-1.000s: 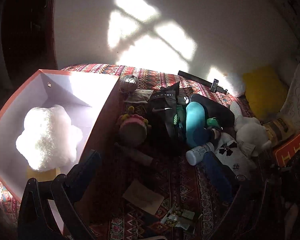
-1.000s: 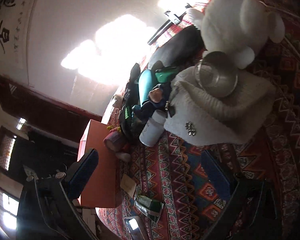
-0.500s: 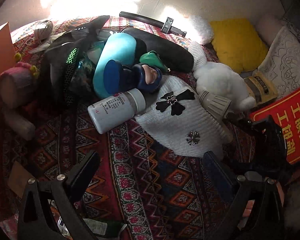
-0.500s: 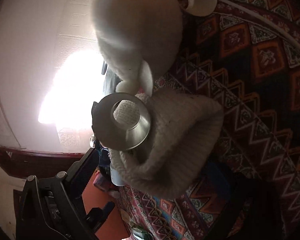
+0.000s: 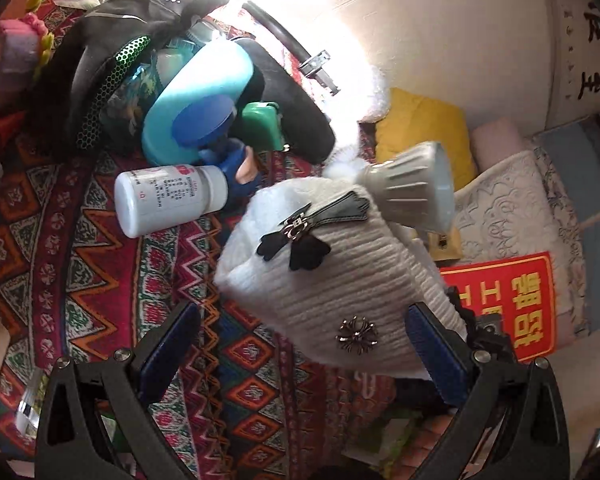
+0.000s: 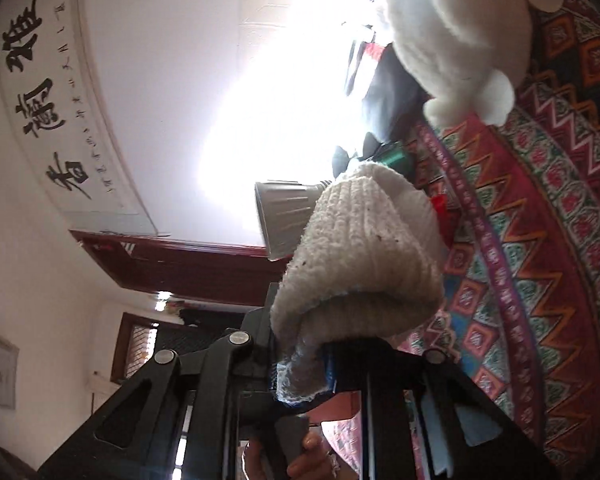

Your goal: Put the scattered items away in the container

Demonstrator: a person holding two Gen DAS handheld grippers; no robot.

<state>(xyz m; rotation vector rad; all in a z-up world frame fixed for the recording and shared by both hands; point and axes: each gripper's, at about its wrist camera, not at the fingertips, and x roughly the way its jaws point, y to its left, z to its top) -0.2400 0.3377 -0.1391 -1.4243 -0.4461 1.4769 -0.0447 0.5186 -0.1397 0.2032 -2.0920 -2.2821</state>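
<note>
The right gripper (image 6: 324, 364) is closing, with the cuff of the white knit hat (image 5: 332, 276) pinched between its jaws; a hand (image 6: 300, 456) works its trigger below. The hat hangs lifted off the patterned bedspread (image 5: 100, 240), a grey lamp head (image 5: 412, 188) resting on its far side. The left gripper (image 5: 300, 344) is spread wide just under the hat, clasping nothing. Beyond lie a white bottle (image 5: 168, 200), a blue doll (image 5: 208, 128) and a black bag (image 5: 120, 52). A white plush toy (image 6: 460, 32) sits farther off. The container is out of sight.
</note>
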